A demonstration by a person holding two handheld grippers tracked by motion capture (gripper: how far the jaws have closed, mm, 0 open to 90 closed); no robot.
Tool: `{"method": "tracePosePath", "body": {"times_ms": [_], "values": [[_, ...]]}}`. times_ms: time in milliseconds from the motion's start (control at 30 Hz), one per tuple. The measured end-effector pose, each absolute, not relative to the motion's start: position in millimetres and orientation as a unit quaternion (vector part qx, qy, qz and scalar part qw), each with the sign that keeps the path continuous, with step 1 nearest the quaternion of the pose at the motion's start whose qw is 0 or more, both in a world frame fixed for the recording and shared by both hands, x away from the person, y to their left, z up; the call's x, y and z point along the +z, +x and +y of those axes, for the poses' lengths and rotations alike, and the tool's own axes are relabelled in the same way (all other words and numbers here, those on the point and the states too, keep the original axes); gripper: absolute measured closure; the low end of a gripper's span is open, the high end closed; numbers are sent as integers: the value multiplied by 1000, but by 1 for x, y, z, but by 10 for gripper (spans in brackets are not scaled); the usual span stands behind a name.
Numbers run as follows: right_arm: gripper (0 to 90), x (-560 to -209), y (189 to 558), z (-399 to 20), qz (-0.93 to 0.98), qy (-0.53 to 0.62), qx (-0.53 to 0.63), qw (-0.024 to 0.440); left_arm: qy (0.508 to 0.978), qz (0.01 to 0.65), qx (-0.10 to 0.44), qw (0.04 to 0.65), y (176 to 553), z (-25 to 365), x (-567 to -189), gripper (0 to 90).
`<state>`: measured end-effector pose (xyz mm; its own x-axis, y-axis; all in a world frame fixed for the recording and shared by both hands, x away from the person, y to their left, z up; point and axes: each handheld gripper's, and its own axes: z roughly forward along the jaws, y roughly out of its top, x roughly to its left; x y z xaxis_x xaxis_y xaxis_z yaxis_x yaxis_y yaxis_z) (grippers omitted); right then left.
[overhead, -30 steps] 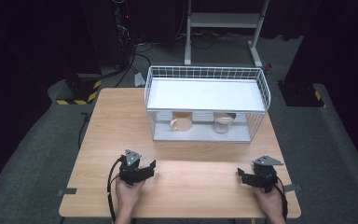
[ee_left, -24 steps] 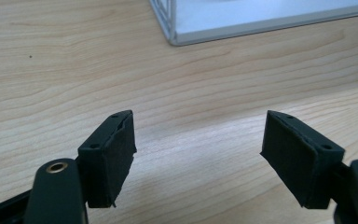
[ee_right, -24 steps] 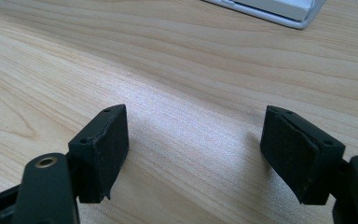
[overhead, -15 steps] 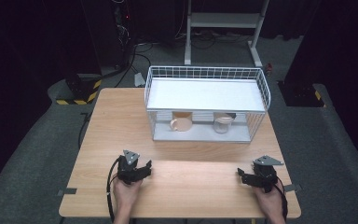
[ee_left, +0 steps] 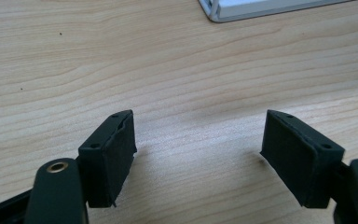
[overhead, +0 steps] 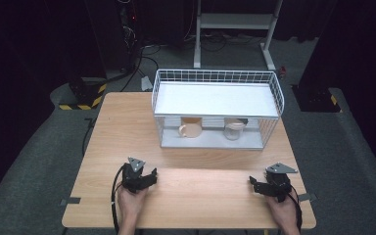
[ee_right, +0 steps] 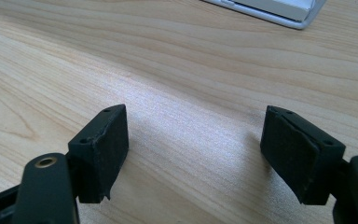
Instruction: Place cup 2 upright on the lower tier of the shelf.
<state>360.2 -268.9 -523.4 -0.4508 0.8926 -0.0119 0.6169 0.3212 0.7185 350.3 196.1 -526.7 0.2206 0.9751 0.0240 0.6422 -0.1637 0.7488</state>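
Observation:
A white wire rack (overhead: 217,108) with a flat upper shelf stands at the back middle of the wooden table (overhead: 191,191). Under the shelf sit a tan mug (overhead: 191,129) on the left and a clear glass cup (overhead: 234,129) on the right. My left gripper (overhead: 147,179) rests low over the front left of the table, open, with bare wood between its jaws (ee_left: 198,154). At the front right my right gripper (overhead: 255,186) is open too, nothing between its pads (ee_right: 193,154). Both are well in front of the rack.
A corner of the rack's white base (ee_left: 223,11) lies ahead of the left gripper, and another corner (ee_right: 289,14) ahead of the right one. Dark floor, cables and a white stand's legs (overhead: 232,29) lie beyond the table. A cable (overhead: 113,200) trails from the left gripper.
The left gripper has shifted slightly toward the left front edge. The right gripper has stayed where it was.

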Motion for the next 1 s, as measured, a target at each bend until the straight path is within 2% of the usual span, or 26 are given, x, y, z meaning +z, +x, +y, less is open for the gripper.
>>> {"method": "tracePosePath", "body": {"times_ms": [367, 1000], "values": [[239, -524, 361, -269, 786, 479, 329, 211, 715, 570, 258, 312, 352, 198, -528, 222], [239, -524, 361, -269, 786, 479, 329, 211, 713, 572, 257, 314, 352, 197, -528, 216]]}}
